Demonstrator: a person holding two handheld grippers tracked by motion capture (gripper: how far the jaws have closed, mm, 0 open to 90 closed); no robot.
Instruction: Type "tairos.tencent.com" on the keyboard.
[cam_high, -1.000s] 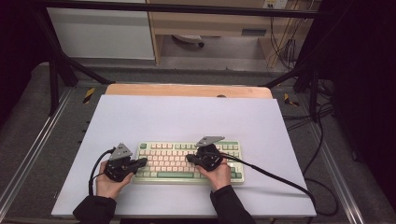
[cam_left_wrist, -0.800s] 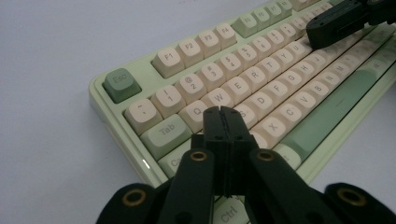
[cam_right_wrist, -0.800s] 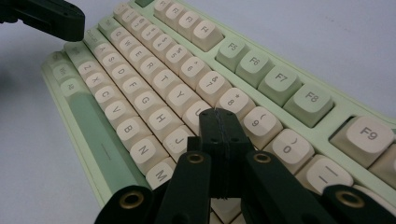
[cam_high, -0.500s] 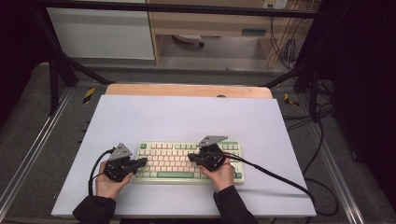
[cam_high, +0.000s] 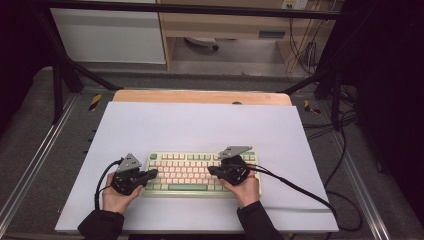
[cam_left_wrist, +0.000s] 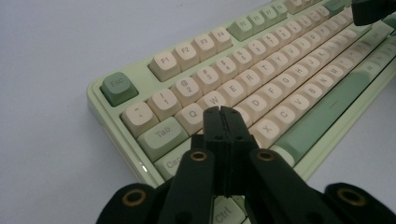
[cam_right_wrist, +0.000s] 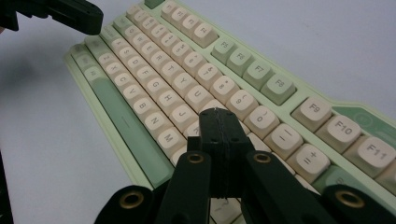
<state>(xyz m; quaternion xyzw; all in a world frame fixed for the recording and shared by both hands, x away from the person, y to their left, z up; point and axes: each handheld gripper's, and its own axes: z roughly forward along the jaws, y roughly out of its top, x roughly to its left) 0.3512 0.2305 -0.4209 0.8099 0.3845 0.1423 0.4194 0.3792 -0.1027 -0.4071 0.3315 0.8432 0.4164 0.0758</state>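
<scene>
We count one keyboard (cam_high: 200, 172), one white table (cam_high: 200, 125), two grippers, left gripper (cam_left_wrist: 221, 111) over A, right gripper (cam_right_wrist: 217, 112) over K, both pressed together, pinching nothing

A pale green keyboard (cam_high: 200, 172) with cream and sage keys lies on a white table (cam_high: 200, 125).
</scene>
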